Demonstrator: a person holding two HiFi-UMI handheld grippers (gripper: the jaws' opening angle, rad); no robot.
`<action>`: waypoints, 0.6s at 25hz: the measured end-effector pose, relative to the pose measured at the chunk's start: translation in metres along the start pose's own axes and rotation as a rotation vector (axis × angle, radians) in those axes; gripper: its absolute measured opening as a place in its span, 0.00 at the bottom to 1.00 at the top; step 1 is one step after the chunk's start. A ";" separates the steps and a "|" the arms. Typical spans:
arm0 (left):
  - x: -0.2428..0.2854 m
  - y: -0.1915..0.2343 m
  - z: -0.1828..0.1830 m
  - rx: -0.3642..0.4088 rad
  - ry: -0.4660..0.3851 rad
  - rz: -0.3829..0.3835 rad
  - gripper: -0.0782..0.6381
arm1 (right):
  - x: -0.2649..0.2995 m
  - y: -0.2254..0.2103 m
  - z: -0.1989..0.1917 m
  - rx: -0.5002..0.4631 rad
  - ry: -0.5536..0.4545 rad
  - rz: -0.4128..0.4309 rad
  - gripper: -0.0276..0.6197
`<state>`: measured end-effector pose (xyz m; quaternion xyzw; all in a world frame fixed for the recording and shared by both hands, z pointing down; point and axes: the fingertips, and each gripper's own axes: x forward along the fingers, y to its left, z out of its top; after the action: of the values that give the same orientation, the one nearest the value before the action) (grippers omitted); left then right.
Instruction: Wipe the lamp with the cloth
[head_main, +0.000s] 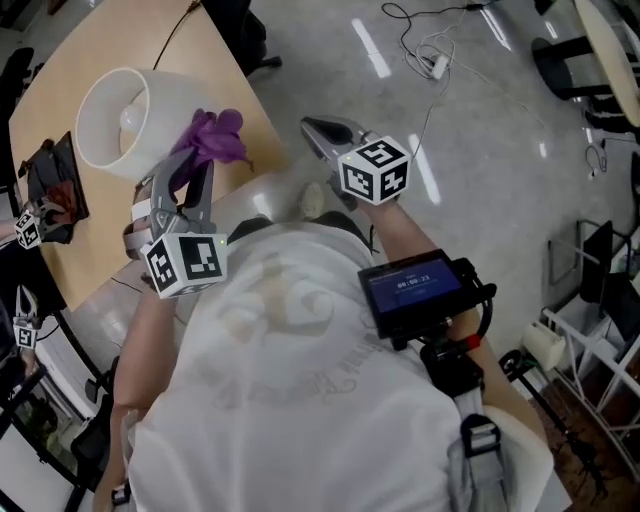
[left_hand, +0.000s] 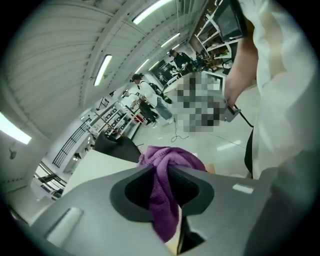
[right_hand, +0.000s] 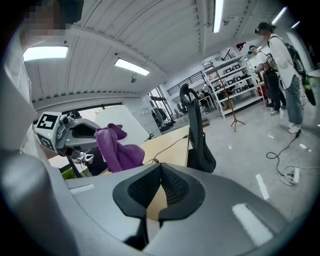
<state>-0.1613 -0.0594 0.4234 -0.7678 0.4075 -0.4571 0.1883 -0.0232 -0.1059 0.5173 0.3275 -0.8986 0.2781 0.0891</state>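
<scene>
— Pale wooden surface (head_main: 95, 235) to your left, grey floor (head_main: 480, 150) beneath you. What's in your left tool?

— Your left tool (head_main: 193, 168) is clamped on the purple cloth (head_main: 218, 137), which is bunched just beside the white lamp (head_main: 115, 115) near the surface's edge closest to you.

— And your right tool?

— Your right tool (head_main: 318, 130) has its jaws pressed together on nothing. It is past that edge, over the floor.

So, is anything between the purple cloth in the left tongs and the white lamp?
Nothing visible. The purple fleecy cloth, clamped in the left tongs, sits right beside the white round lamp shade. The head view shows no object between them.
</scene>
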 end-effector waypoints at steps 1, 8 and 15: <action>0.008 -0.008 0.001 0.006 -0.011 -0.023 0.23 | -0.001 -0.003 0.002 -0.001 -0.003 -0.007 0.06; 0.027 -0.027 0.012 -0.048 -0.083 -0.165 0.23 | -0.005 -0.011 -0.006 0.002 0.010 -0.046 0.06; -0.005 0.054 0.067 -0.165 -0.273 -0.059 0.23 | -0.029 -0.035 -0.011 0.013 0.013 -0.117 0.06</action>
<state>-0.1297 -0.0935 0.3502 -0.8473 0.3914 -0.3189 0.1650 0.0210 -0.1056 0.5321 0.3781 -0.8755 0.2806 0.1090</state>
